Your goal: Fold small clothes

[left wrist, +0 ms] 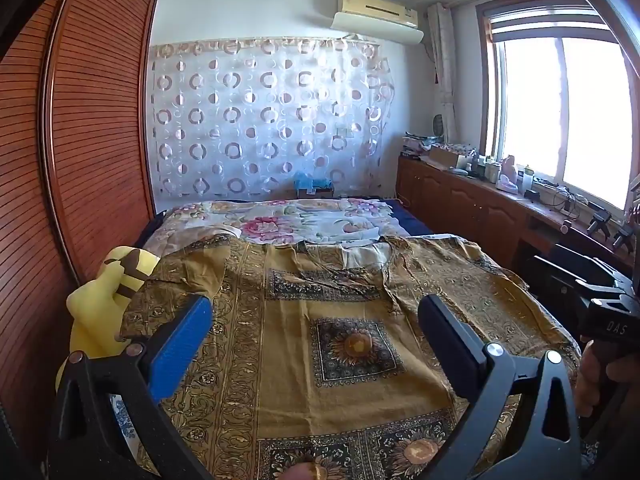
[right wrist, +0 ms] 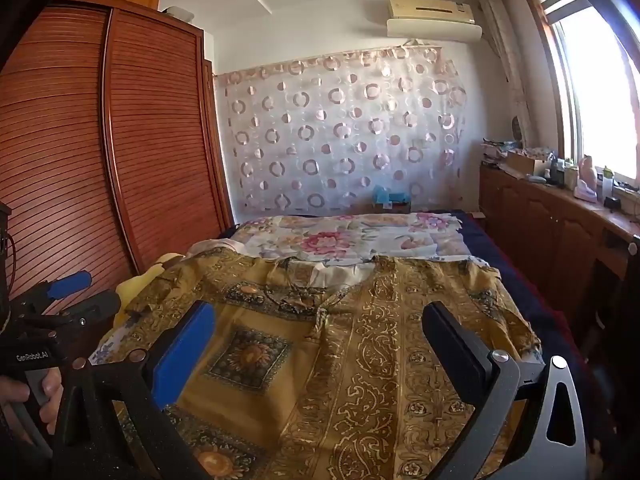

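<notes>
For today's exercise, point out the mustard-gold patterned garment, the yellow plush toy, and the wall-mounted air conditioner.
mustard-gold patterned garment [left wrist: 352, 344], left wrist view, sunflower square on its front.
yellow plush toy [left wrist: 96, 304], left wrist view, its body.
wall-mounted air conditioner [right wrist: 432, 10], right wrist view, front panel.

A patterned garment [left wrist: 320, 320] is spread flat on the bed [left wrist: 412, 220], with a quilt [left wrist: 304, 220] behind it. A wardrobe [left wrist: 96, 120] stands left; cabinets [left wrist: 460, 200] are set right, beneath the window [left wrist: 560, 112].
</notes>
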The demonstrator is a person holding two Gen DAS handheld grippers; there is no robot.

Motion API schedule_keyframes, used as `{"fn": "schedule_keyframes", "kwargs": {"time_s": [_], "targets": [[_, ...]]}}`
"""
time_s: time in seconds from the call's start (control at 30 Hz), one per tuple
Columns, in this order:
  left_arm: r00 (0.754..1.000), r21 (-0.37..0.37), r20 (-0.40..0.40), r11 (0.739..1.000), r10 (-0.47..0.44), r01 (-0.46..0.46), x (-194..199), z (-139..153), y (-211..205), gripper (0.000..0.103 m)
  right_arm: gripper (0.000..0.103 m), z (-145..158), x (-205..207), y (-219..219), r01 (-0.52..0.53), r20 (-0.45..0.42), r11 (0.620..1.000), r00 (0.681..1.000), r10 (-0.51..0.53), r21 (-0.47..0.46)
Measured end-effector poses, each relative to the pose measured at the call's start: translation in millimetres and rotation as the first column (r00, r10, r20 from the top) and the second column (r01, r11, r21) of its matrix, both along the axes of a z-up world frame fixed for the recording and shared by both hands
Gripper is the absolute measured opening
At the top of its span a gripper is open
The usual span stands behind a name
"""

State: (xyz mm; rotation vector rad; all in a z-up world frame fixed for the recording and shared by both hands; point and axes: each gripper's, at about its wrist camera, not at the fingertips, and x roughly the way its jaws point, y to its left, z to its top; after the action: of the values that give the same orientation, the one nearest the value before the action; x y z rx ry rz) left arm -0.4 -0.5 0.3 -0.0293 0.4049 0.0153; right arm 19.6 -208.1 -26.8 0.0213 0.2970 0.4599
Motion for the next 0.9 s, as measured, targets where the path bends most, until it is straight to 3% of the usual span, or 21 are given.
{"fn": "schedule_keyframes", "kwargs": {"time_s": [0.9], "targets": [[1.000, -0.016, 0.005, 1.000, 0.001, 0.000, -0.7, -0.1, 1.5, 0.103, 0.103, -0.5, -0.5, 1.4, -0.002, -0.020, 1.000, 1.000, 0.002, -0.004]]}}
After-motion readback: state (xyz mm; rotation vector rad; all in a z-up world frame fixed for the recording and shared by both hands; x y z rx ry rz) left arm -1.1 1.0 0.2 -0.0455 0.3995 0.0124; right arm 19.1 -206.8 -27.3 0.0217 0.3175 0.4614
